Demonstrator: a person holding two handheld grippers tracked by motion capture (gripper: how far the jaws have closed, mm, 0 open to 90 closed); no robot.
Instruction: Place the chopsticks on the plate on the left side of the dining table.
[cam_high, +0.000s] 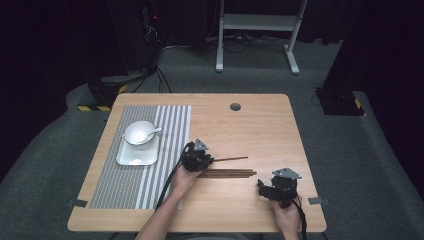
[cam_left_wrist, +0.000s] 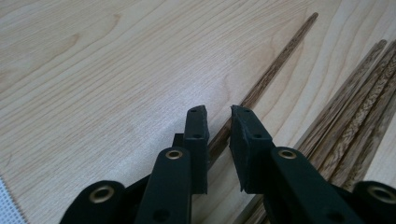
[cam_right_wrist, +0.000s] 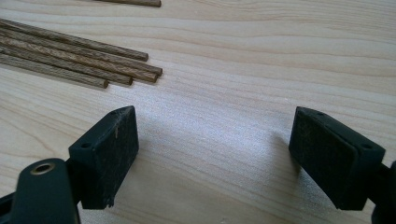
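Note:
A single dark wooden chopstick (cam_high: 232, 159) (cam_left_wrist: 275, 70) lies on the light wood table, apart from a bundle of several chopsticks (cam_high: 230, 173) (cam_left_wrist: 355, 116) (cam_right_wrist: 70, 56) just nearer to me. My left gripper (cam_high: 211, 161) (cam_left_wrist: 218, 112) sits low over the near end of the single chopstick. Its jaws stand a narrow gap apart with the stick running between them, and the pads do not visibly press on it. My right gripper (cam_high: 261, 189) (cam_right_wrist: 212, 135) hovers over bare table to the right of the bundle's ends, jaws wide open and empty.
A grey striped placemat (cam_high: 125, 185) covers the table's left part. On it stands a white square plate (cam_high: 137, 156) with a white bowl (cam_high: 137, 134) and a spoon (cam_high: 153, 132). A cable hole (cam_high: 235, 106) marks the far edge.

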